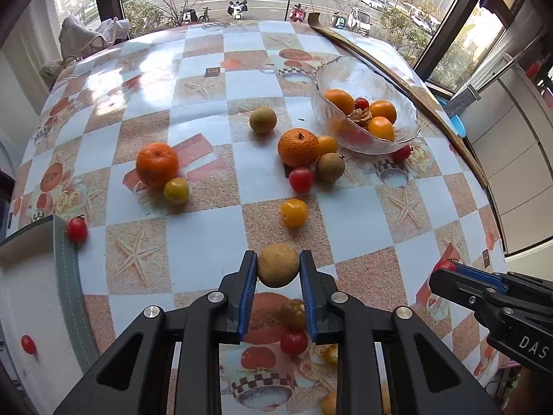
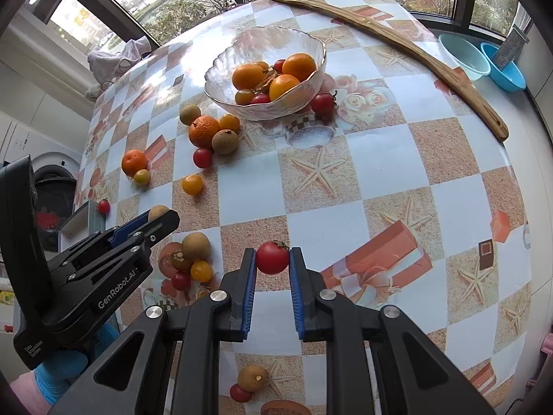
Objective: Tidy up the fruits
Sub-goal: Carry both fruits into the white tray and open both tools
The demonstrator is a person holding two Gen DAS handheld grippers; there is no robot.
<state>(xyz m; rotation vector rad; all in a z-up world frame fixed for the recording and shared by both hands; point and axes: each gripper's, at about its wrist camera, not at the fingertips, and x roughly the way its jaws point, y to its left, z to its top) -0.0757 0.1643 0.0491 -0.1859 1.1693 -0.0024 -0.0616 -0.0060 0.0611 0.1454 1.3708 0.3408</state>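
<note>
My left gripper (image 1: 278,265) is shut on a brown longan (image 1: 278,265), its blue pads pressing both sides; the right wrist view shows this gripper (image 2: 162,216) at the left with the longan (image 2: 157,211) at its tips. My right gripper (image 2: 272,257) is shut on a red cherry tomato (image 2: 272,257) and shows at the right edge of the left wrist view (image 1: 446,269). A glass bowl (image 1: 363,72) (image 2: 262,34) at the far right holds oranges and small tomatoes. Loose oranges (image 1: 157,164), longans (image 1: 263,120) and cherry tomatoes (image 1: 293,212) lie scattered on the checked tablecloth.
A long curved wooden piece (image 2: 397,39) lies along the far right table edge, with two blue basins (image 2: 463,55) beyond it. A white box with a grey border (image 1: 34,276) sits at the left edge. More small fruits (image 2: 195,259) lie under and beside the left gripper.
</note>
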